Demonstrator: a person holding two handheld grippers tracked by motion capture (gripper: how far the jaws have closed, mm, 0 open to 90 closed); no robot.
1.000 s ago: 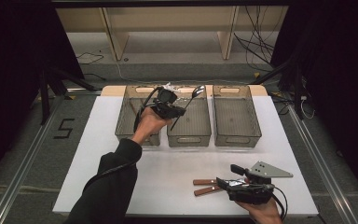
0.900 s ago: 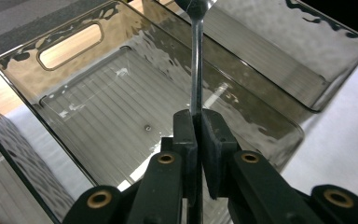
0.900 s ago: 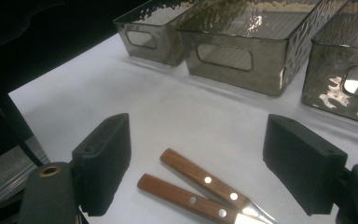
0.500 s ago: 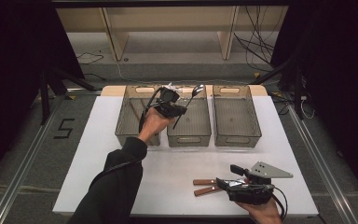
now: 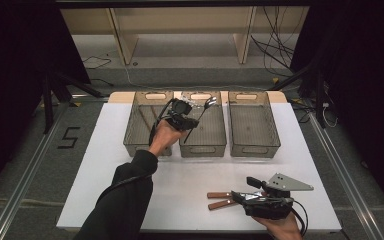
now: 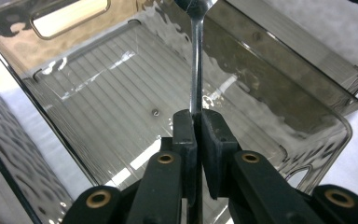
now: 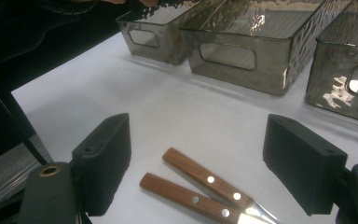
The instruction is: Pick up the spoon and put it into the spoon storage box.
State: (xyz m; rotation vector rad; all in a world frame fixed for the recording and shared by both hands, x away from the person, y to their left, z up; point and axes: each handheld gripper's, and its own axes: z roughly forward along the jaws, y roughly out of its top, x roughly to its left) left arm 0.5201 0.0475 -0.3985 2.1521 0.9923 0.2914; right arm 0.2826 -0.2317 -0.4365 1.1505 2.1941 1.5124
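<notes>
My left gripper (image 5: 191, 120) is shut on the handle of a metal spoon (image 5: 205, 107) and holds it above the middle smoky clear bin (image 5: 202, 146). In the left gripper view the pads (image 6: 185, 128) pinch the thin handle of the spoon (image 6: 196, 60), whose bowl points away over the ribbed floor of the bin (image 6: 107, 98). Near the table's front right, my right gripper (image 5: 244, 191) stands open on either side of two wooden-handled knives (image 5: 222, 200). In the right gripper view the knives (image 7: 198, 182) lie side by side between the wide-apart jaws of my right gripper (image 7: 200, 133), untouched.
A left bin (image 5: 142, 127) and a right bin (image 5: 252, 127) flank the middle one along the far edge of the white table (image 5: 190, 172). A wooden shelf frame (image 5: 180, 30) and cables stand on the floor behind. Dark curtains close both sides.
My left hand has sunk a little over the middle bin with the spoon still gripped. The right gripper and the knives have stayed put.
</notes>
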